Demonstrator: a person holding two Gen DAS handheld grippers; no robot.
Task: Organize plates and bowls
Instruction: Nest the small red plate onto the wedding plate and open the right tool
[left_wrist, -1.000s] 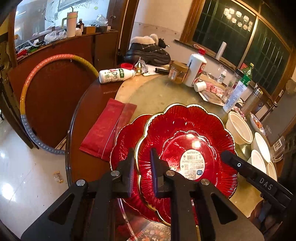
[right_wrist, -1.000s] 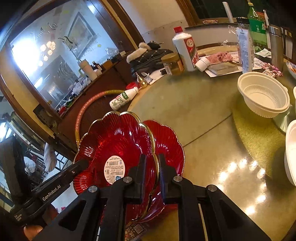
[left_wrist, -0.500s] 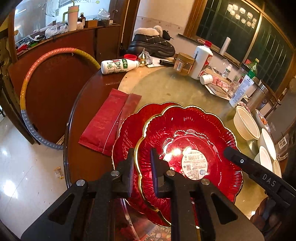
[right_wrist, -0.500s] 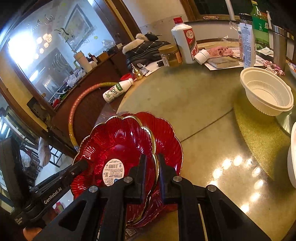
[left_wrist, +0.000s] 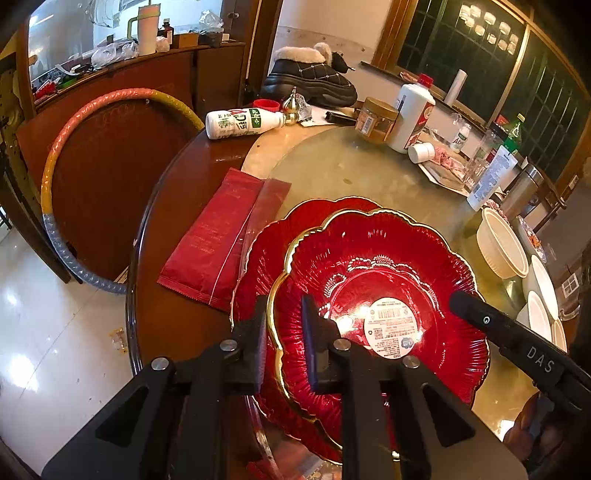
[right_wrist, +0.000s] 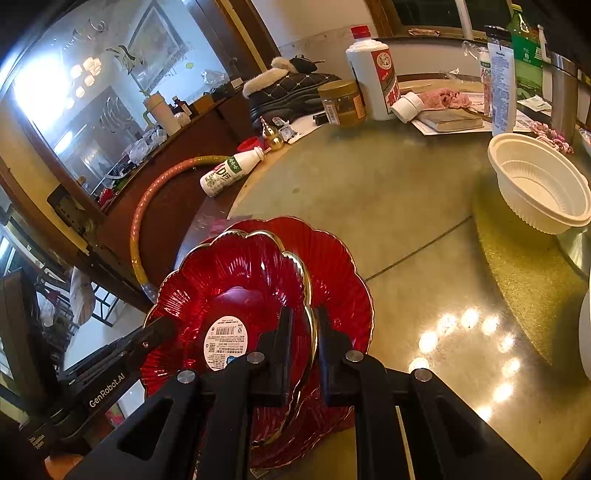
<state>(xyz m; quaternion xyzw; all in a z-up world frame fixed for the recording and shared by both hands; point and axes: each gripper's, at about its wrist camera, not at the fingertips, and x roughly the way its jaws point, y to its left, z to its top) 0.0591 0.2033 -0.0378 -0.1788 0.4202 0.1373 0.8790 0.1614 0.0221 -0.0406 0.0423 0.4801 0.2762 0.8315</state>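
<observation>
My left gripper (left_wrist: 284, 332) and right gripper (right_wrist: 303, 339) both clench the gold rim of the top red plate (left_wrist: 388, 280), held over a second red plate (left_wrist: 258, 258). A white bowl (right_wrist: 539, 184) sits at two o'clock.

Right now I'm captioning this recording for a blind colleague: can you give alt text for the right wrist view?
The right gripper is shut on the gold rim of a red scalloped plate, held over a second red plate on the round table. The left gripper holds the plate's far edge; a white bowl sits to the right.
</observation>
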